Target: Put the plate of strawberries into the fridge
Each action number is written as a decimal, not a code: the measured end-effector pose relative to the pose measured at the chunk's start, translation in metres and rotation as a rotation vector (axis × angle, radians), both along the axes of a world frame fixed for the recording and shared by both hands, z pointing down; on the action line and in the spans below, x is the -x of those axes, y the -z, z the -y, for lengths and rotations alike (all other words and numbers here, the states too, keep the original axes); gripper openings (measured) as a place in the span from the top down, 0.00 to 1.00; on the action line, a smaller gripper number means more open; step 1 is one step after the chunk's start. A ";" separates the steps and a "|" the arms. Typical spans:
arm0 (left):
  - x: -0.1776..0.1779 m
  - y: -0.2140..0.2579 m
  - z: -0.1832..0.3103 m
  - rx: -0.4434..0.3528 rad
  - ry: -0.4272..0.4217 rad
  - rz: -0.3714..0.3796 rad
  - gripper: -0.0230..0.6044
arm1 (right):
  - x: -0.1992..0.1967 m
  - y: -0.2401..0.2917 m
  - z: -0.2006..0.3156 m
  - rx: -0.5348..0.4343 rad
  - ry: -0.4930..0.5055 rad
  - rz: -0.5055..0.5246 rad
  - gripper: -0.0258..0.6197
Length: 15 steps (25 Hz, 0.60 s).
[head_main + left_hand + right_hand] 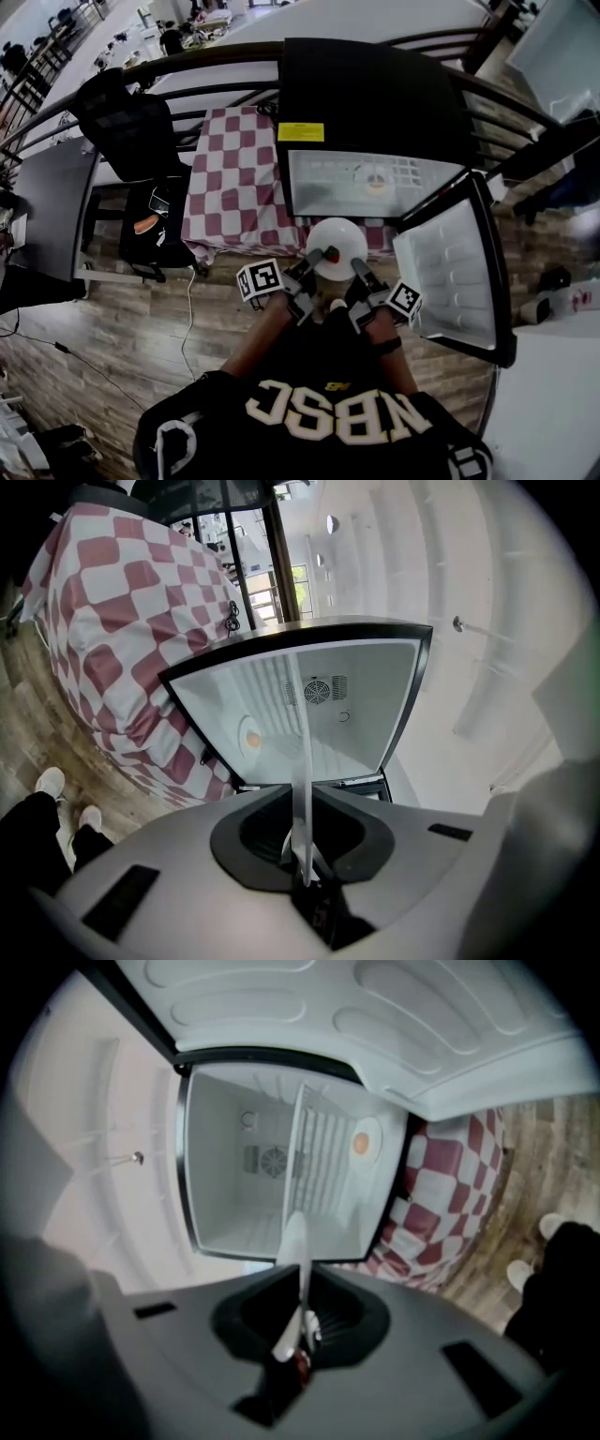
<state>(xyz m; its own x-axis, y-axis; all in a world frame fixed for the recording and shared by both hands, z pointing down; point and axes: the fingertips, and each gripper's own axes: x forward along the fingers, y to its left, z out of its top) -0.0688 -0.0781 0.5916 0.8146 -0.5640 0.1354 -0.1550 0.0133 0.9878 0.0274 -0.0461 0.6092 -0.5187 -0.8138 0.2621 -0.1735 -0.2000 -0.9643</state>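
Note:
A white plate (pixel 339 242) carrying a red strawberry (pixel 330 254) is held level just in front of the open black fridge (pixel 373 103). My left gripper (pixel 306 272) is shut on the plate's left rim and my right gripper (pixel 360 274) on its right rim. In the left gripper view the rim of the plate (pixel 305 780) runs edge-on through the left gripper (pixel 302 844). In the right gripper view the plate (pixel 296 1246) sits likewise in the right gripper (pixel 302 1312), with a strawberry (pixel 298 1365) deep in the jaws. The fridge's white inside (pixel 319 714) (pixel 253 1176) faces both cameras.
The fridge door (pixel 452 270) stands open at the right. Inside the fridge sits a round white and orange thing (pixel 375 182). A table under a red-and-white checked cloth (pixel 232 178) stands left of the fridge, with a black chair (pixel 131 122) beyond. The floor is wood.

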 end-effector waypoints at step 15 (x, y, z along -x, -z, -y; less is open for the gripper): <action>-0.035 0.015 0.066 -0.015 0.064 -0.027 0.90 | -0.039 0.026 0.072 -0.069 0.059 -0.084 0.90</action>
